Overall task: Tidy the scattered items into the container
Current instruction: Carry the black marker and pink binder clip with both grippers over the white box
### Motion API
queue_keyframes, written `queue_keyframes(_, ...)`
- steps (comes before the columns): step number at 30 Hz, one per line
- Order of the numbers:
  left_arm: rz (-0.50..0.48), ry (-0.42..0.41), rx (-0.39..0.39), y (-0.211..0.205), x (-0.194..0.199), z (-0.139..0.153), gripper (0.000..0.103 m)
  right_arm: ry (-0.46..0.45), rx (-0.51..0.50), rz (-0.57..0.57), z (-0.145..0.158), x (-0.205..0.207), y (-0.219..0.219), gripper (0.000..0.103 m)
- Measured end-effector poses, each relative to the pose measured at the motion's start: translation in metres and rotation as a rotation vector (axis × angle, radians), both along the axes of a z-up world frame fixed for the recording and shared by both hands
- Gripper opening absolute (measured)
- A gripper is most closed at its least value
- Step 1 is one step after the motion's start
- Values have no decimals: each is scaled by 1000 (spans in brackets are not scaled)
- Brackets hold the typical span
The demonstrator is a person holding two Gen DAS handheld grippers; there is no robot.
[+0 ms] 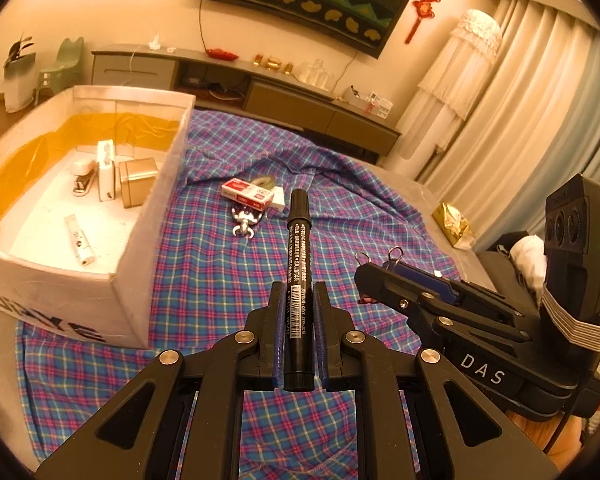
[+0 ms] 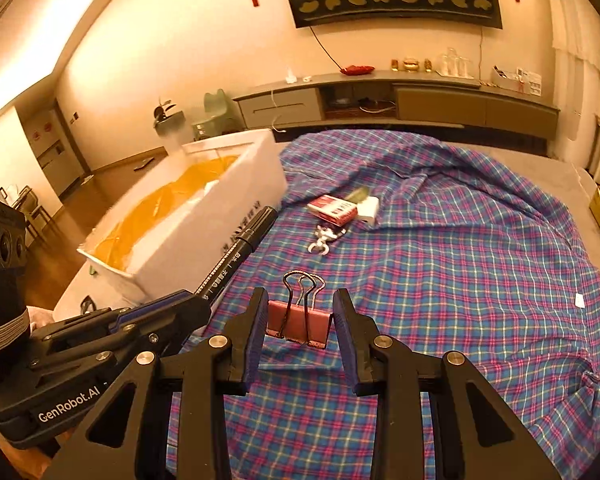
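My left gripper is shut on a black marker and holds it above the plaid cloth, right of the white foam box. The marker also shows in the right wrist view. My right gripper is shut on a pink binder clip, its wire handles pointing forward. On the cloth ahead lie a red staple box, a white eraser, a tape roll and a metal clasp. The box holds a stapler, a tin and other small items.
The plaid cloth covers a bed. A gold bag lies at the bed's right edge. A low TV cabinet runs along the far wall, curtains to the right.
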State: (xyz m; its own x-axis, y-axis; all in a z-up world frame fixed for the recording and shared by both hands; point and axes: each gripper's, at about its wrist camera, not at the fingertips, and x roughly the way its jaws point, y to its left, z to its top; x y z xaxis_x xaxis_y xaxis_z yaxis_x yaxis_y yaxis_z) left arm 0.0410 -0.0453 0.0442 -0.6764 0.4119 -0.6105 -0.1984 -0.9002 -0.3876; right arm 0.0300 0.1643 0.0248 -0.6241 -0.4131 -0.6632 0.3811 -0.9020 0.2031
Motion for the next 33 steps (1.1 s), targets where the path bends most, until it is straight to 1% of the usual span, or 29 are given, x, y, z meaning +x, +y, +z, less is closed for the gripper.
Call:
queue_keyframes(10, 37, 60, 28, -22, 16, 26, 13, 44, -10, 61, 23, 13, -17, 35)
queue_keyframes(20, 90, 104, 51, -46, 23, 48, 13, 77, -11, 120, 41, 16, -37, 35)
queue_keyframes(27, 135, 116, 62, -63, 20, 54, 13, 112, 0, 166, 58, 12, -56, 35)
queue_keyframes(33, 172, 120, 73, -80, 16, 56, 13, 120, 9, 203, 64, 5, -73, 35)
